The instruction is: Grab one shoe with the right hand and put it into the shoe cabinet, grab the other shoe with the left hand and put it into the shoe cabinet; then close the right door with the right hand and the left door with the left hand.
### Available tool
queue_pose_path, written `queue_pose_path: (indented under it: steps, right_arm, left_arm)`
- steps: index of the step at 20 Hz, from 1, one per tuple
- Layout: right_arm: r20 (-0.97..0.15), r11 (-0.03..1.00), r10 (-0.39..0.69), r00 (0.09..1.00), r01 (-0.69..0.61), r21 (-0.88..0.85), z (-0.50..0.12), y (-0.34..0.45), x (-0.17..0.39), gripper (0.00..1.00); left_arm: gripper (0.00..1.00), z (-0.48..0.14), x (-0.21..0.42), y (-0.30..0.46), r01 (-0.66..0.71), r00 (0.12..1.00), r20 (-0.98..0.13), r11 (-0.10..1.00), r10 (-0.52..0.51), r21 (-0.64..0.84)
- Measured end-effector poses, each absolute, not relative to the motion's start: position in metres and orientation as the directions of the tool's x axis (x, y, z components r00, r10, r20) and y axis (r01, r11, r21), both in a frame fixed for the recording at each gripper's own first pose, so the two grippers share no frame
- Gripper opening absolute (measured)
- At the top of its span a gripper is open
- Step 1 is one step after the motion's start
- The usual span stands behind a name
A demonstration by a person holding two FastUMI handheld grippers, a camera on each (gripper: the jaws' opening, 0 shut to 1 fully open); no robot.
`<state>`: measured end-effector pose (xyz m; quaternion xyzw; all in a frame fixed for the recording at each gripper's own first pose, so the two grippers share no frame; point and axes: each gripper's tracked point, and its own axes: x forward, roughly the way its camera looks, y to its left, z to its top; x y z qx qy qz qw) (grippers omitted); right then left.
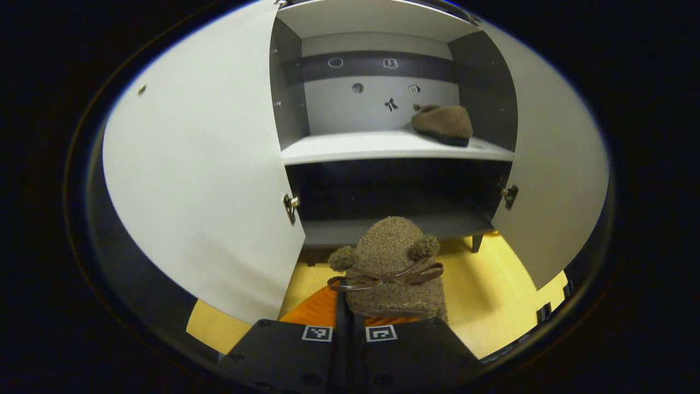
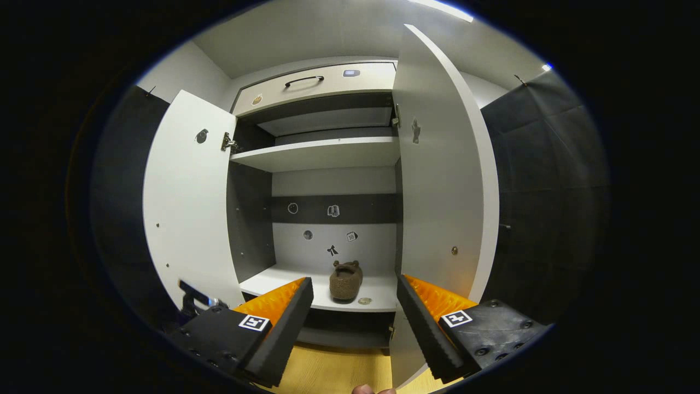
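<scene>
Your left gripper (image 1: 350,320) jaws clamp a fuzzy brown shoe (image 1: 395,268) with pompoms and a bow, low before the open shoe cabinet (image 1: 383,148). Your right gripper (image 2: 354,306) jaws stand wide; the other shoe (image 2: 345,280) rests on the smooth white shelf (image 2: 377,298).

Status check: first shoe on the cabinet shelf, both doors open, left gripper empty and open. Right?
Not quite. The left gripper is shut on the second shoe, as the left gripper view shows. The rest holds: first shoe on the shelf, both doors open.
</scene>
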<state>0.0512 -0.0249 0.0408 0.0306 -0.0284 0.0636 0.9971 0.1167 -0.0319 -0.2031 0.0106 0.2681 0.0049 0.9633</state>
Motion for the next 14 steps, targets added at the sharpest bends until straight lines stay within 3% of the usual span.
queue_pose_path:
  steps: [8, 14]
  right_arm:
    - [0.058, 0.991, 0.127, 0.990, -0.130, 0.036, 0.030, -0.038, 0.032, 0.98]
    - [0.044, 0.990, 0.126, 0.991, -0.128, 0.062, 0.018, -0.058, 0.019, 0.98]
  left_arm:
    - [0.08, -0.095, 0.202, -0.049, -0.001, 0.889, -0.457, 0.996, -0.038, -0.085]
    - [0.08, -0.061, 0.320, -0.031, -0.059, 0.900, -0.434, 0.998, 0.036, -0.038]
